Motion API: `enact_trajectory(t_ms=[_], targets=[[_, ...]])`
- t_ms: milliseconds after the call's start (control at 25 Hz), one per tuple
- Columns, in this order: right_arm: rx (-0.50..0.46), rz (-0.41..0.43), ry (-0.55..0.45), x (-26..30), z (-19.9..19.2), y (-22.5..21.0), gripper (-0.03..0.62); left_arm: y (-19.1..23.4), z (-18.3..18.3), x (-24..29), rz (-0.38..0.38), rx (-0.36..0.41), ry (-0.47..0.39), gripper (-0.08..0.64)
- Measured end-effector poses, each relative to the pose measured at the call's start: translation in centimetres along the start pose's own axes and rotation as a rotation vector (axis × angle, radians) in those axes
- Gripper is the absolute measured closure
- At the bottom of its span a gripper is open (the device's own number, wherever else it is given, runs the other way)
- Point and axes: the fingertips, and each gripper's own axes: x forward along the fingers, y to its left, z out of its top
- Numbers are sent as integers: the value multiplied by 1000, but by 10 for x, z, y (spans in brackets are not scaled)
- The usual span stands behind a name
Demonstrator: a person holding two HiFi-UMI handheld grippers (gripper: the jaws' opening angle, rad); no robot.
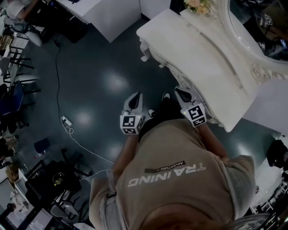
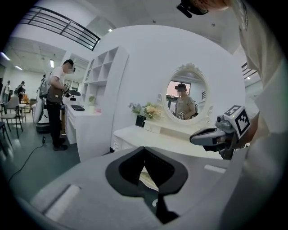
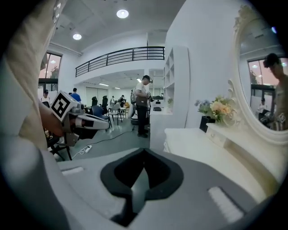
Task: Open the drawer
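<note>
**White drawer not yet reached, both claws closed**

Painted white, and probably wood, is what looks like a small drawer front (image 3: 220, 134). It sits in the low shelf along the back edge of the bench (image 1: 202, 58), under the oval mirror (image 1: 252, 27). It looks shut and nothing touches it. Whether the carved front edge holds further drawers I cannot tell.

The step in hand reads as the approach. The right claw (image 1: 181, 92) hangs just beside the bench's scalloped front edge, its jaws pressed together on nothing. The left claw (image 1: 136, 96) is over the floor (image 1: 99, 81), apart from the bench, likewise closed and empty.

The next move, as I judge it, calls for:
- bringing one claw level with the drawer's pull;
- parting the jaws enough to take it and closing on it;
- drawing straight out, square to the drawer's face.

A small knob on glossy paint may slip.

The bench top is smooth and flat with rounded corners, and its edge is cut in curls. The mirror frame is moulded in relief. Pale flowers (image 1: 195, 5) stand at the back edge. The floor is dark and glossy, with lights reflected in it.
</note>
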Motion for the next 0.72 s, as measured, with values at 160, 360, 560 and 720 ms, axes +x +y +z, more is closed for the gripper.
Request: enact_trajectory(t_ms=[160, 360, 560, 720], targets=[[63, 8, -16, 33, 0, -25, 589, 21, 7, 36, 13, 4, 20, 552], [71, -23, 14, 81, -2, -65, 589, 61, 43, 73, -5, 102, 76, 552], [163, -80, -8, 111, 14, -113, 589, 85, 89, 115, -53, 226, 92, 552], [191, -100, -26, 121, 21, -142, 589, 67, 103, 163, -119, 221, 112, 552]])
